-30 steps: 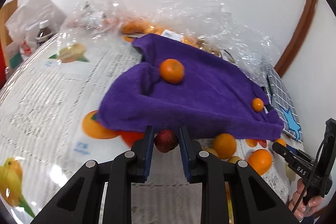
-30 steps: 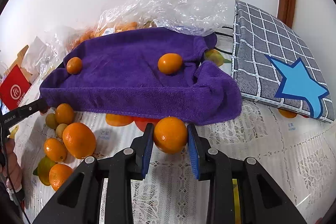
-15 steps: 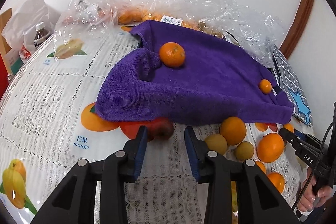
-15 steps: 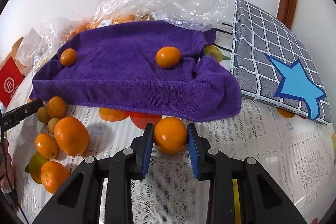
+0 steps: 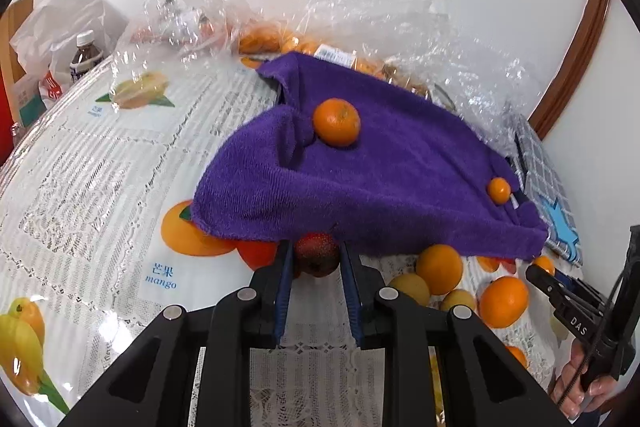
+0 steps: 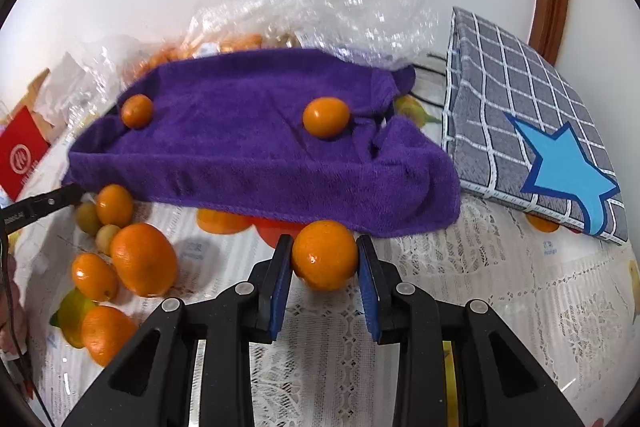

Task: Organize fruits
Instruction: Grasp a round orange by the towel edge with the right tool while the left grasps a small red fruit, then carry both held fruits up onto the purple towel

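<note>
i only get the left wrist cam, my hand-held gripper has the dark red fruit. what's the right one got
Observer: The right hand-held gripper is shut on an orange, just in front of the purple towel.
Operator: ok and whats that grey thing past the towel, i only see a sliver
Observer: A grey checked bag with a large blue star, lying flat beside the towel's right end.
</note>
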